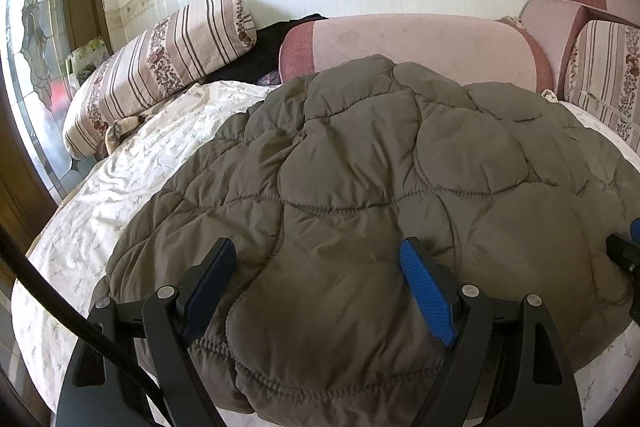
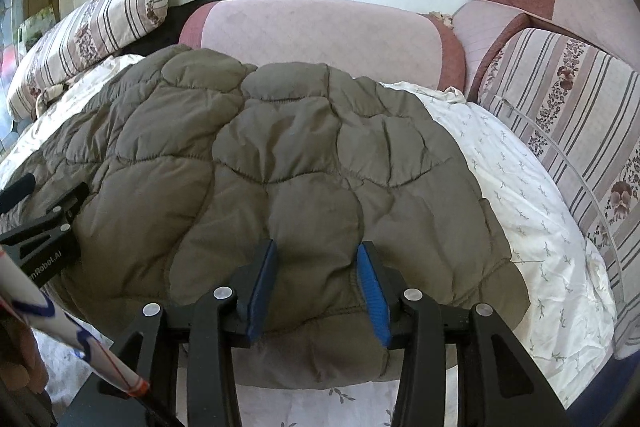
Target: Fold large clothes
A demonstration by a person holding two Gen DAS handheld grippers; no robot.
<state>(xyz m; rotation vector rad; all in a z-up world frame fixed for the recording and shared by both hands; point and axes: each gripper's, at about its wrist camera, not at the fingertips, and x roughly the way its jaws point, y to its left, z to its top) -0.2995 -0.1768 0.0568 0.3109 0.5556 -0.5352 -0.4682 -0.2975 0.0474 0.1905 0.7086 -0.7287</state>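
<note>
Black claw arms fill the bottom of the left wrist view, where the left claw (image 1: 320, 287) stands wide apart with a puffy bulge of the quilted olive jacket (image 1: 360, 163) rising between its pads, which do not press on it. That jacket lies spread over a white printed sheet (image 1: 120, 179) on the bed, filling the centre and right of the frame. At upper left a striped floral pillow (image 1: 160, 67) leans by the wall, and a pink cushion (image 1: 412, 43) sits behind the jacket.

From the right wrist view, the right claw (image 2: 316, 275) at lower centre stands partly apart over the jacket's (image 2: 280, 147) near hem; its blue pads flank the fabric, and I cannot tell whether they pinch it. At the left edge the other claw is partly seen. White sheet (image 2: 520, 195) shows at right, beside a striped cushion (image 2: 568, 107).
</note>
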